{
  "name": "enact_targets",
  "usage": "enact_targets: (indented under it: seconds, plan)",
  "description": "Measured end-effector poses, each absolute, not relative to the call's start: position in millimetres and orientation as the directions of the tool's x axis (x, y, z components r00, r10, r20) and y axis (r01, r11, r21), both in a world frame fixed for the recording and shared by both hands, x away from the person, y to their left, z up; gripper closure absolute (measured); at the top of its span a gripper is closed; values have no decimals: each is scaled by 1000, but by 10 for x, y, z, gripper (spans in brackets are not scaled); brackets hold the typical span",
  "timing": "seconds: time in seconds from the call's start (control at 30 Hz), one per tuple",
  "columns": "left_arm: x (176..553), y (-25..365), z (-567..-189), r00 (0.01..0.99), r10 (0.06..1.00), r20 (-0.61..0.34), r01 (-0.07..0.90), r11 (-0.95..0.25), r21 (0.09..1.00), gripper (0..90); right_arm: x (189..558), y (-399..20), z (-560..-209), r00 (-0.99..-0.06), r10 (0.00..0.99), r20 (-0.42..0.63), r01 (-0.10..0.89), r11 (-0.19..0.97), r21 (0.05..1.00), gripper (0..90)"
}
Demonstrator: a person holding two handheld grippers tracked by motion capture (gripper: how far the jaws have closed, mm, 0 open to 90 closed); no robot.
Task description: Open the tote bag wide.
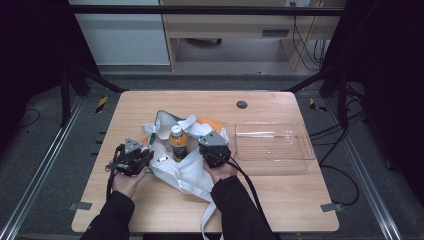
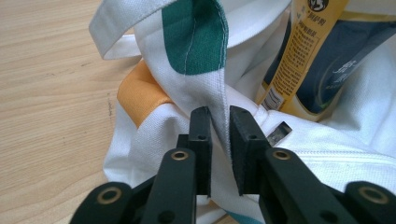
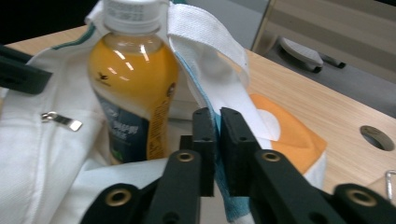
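A white cloth tote bag [image 1: 190,172] with green and orange patches lies on the wooden table [image 1: 150,107]. A bottle of orange drink [image 1: 177,142] with a white cap stands upright in the bag's mouth. My left gripper [image 1: 145,156] is shut on the bag's left edge; in the left gripper view the white cloth [image 2: 205,88] runs between the jaws of my left gripper [image 2: 220,119], and the bottle's label [image 2: 313,60] shows at the upper right. My right gripper [image 1: 211,150] is shut on the bag's right edge, and the right gripper view has my right gripper [image 3: 218,122] pinching cloth beside the bottle [image 3: 133,79].
A clear plastic tray [image 1: 272,142] sits on the table right of the bag. A round cable hole [image 1: 242,104] lies near the far edge. A zipper pull [image 3: 63,120] rests on the bag's front. Black frame posts and cables flank the table.
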State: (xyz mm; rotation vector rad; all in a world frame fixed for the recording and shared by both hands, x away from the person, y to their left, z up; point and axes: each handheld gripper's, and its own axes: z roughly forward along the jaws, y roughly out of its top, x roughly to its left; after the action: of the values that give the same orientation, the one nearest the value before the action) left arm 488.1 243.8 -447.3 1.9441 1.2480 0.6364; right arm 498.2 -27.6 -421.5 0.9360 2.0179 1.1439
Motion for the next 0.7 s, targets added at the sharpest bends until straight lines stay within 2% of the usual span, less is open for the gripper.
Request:
enact_targets:
  seconds: [0.3,0.5,0.7]
  plan:
    - [4883,2415,-4505,421,905,54,562,-308,767,870,5129,-383,-4189,-409,907,-96,298,232,926,887]
    - [4885,2422,-4514,427,902,63,567,-322,758,879,5277,-468,-4263,-334,939,-82,333,199,922,887]
    - [4890,2426,-4525,429,901,67,573,-328,751,881,5358,-474,-4353,-308,947,-88,365,203,909,886]
